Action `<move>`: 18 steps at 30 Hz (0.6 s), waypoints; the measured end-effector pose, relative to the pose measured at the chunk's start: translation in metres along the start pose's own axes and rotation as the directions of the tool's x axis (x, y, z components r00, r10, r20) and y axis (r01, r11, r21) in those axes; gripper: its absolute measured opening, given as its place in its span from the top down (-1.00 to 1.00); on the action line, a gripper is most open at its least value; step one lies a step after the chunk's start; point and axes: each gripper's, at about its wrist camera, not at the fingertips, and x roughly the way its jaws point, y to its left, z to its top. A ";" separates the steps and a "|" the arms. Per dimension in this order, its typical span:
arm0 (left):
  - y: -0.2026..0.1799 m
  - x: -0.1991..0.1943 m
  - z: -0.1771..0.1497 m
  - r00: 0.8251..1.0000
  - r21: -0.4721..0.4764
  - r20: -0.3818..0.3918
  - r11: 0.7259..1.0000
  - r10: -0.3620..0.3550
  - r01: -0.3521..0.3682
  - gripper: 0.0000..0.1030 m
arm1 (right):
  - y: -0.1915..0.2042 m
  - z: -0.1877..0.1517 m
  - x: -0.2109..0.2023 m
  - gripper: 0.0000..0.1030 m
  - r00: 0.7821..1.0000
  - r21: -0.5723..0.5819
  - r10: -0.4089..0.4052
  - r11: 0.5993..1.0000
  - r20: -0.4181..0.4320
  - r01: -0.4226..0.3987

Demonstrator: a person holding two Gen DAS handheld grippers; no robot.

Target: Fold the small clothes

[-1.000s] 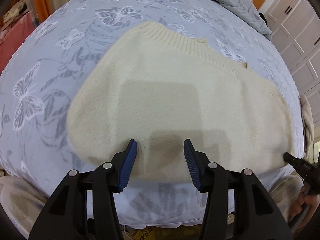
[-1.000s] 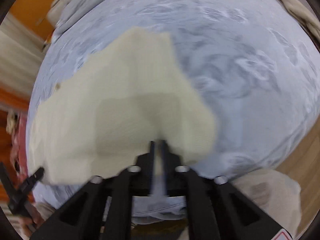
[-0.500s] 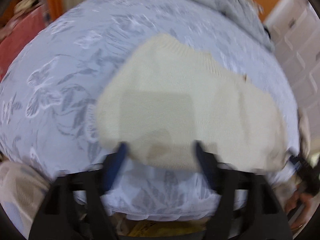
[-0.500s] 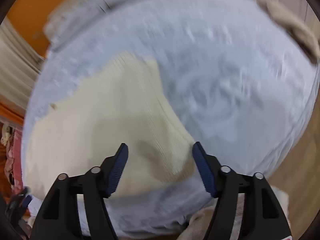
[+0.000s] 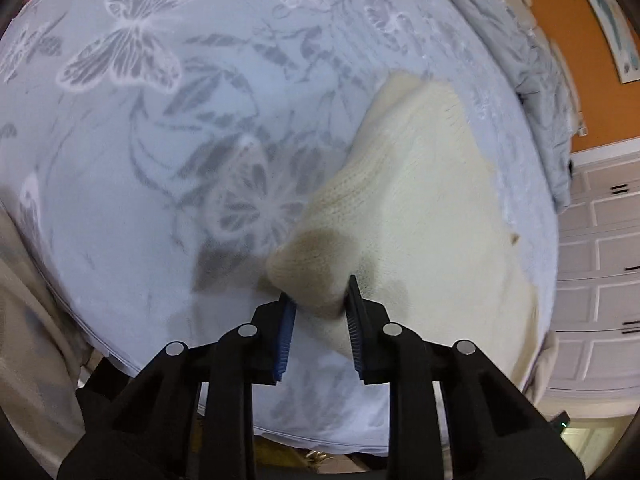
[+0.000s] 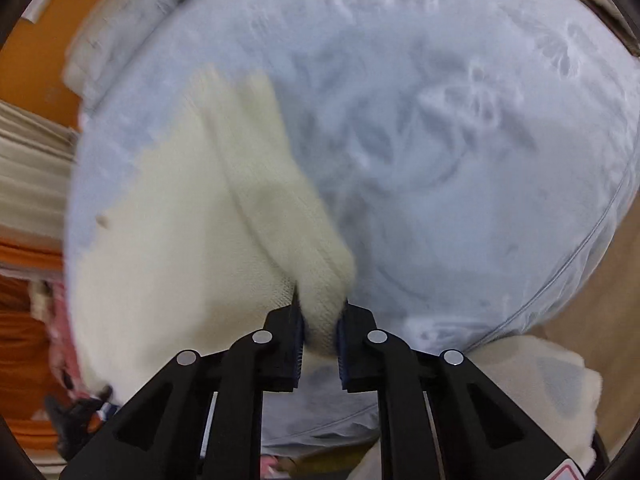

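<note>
Each claw was clamped on a near corner of the cream sweater: left claw, right claw. Ahead, it lay on the bed. Carrying both corners forward evenly should keep the fold square.

Butterfly-print bedsheet, grey blanket, orange wall, white cabinet drs

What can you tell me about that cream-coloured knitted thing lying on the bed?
The cream sweater is a small, soft-looking knit with ribbed edging, lying on a pale blue bedspread printed with butterflies. Most of it rests flat. The left gripper pinches one near corner, which bunches up between its blue pads, and the right gripper pinches the other. A tiny tag sticks out at its far edge. Motion blur hides finer detail.
</note>
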 end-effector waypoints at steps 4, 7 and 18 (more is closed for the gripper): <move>0.003 0.000 0.002 1.000 -0.025 -0.006 1.000 0.001 -0.001 0.38 | 0.021 -0.001 -0.029 0.66 0.993 -0.038 -0.045 0.998 0.107 0.049; 0.000 0.000 0.006 1.000 0.013 0.002 1.000 0.026 -0.026 0.15 | 0.056 -0.016 -0.063 0.55 0.963 -0.114 -0.050 0.990 0.263 0.083; -0.004 0.005 0.006 0.999 0.013 0.034 1.000 -0.003 0.002 -0.39 | 0.251 -0.043 0.040 0.99 0.999 -0.565 -0.002 0.825 -0.035 -0.018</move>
